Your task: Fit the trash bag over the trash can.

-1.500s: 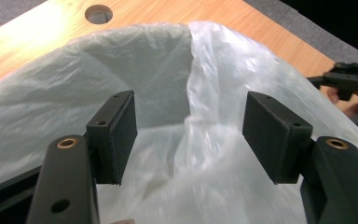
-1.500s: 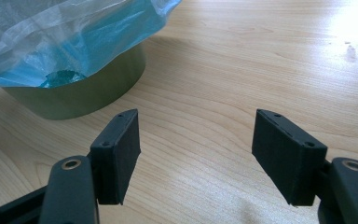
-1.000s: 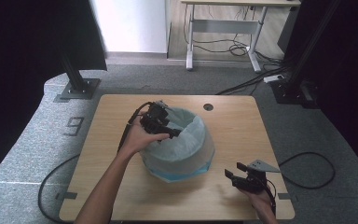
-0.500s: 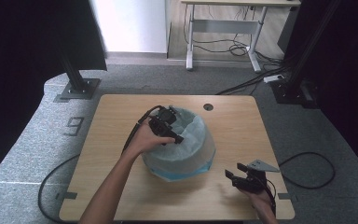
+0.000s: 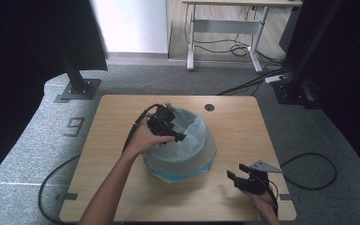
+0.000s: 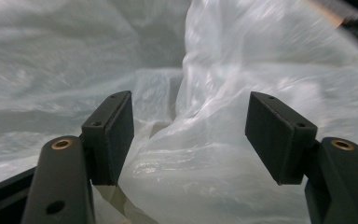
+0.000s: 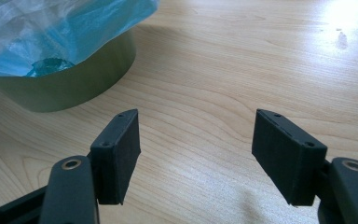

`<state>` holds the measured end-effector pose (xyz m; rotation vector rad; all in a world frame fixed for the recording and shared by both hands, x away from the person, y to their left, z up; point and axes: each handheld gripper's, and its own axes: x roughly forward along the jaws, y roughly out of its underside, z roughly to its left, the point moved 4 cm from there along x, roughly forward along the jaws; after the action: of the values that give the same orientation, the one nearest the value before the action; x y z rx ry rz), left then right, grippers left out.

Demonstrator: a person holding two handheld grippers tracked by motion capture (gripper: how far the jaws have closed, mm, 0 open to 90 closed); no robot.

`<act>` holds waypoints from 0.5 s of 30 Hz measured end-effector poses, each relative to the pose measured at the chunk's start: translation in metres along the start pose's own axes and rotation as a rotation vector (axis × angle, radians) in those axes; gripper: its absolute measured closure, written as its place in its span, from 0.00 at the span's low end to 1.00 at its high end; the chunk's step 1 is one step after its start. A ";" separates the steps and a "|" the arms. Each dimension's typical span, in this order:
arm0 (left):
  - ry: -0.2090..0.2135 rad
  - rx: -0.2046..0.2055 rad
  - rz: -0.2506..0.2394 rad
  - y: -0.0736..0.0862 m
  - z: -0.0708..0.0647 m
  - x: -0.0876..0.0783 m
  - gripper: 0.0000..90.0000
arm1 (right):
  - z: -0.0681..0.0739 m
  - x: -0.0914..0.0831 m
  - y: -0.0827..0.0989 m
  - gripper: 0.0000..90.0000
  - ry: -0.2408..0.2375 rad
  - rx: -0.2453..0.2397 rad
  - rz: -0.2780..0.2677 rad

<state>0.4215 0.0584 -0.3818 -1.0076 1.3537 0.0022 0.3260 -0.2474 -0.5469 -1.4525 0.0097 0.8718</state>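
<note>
You have two tongs, one in each hand. There is one bin [image 5: 180, 159] and one bag [image 5: 192, 136] in it, standing near the middle of the one counter [image 5: 243, 126].

The bin is round with a smooth dark green wall. The bag is thin, soft plastic, see-through white and full of crinkles. It lines the inside of the bin and folds over the rim, where it looks light blue.

Your left tongs [image 5: 178, 137] reach over the bin's near left rim into the bag. Their two flat black pads [image 6: 116, 130] stand wide apart. A crumpled fold of the bag rises between them, but the pads do not press on it.

Your right tongs [image 5: 236, 176] sit low over the counter's near right part, well apart from the bin. Their pads [image 7: 121, 149] stand wide too, with bare wood between them. The counter is flat, pale wood with fine lines, and has one small round hole [image 5: 209, 107] at the far side.
</note>
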 end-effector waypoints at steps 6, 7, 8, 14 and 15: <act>0.038 0.009 -0.074 0.009 -0.009 -0.021 0.36 | 0.001 0.000 0.000 0.35 -0.003 -0.003 0.000; 0.042 0.014 -0.080 0.012 -0.011 -0.023 0.36 | 0.001 0.000 0.000 0.35 -0.004 -0.003 0.000; 0.050 0.016 -0.085 0.015 -0.013 -0.025 0.36 | 0.001 0.000 0.000 0.35 -0.004 -0.002 0.000; 0.041 0.056 -0.053 0.030 -0.022 -0.024 0.37 | 0.002 0.001 -0.001 0.35 -0.005 0.000 0.003; 0.035 0.064 -0.041 0.032 -0.023 -0.023 0.37 | 0.002 0.001 -0.001 0.35 -0.005 0.000 0.003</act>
<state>0.3796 0.0762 -0.3796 -0.9852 1.3563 -0.0891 0.3263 -0.2455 -0.5461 -1.4507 0.0084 0.8776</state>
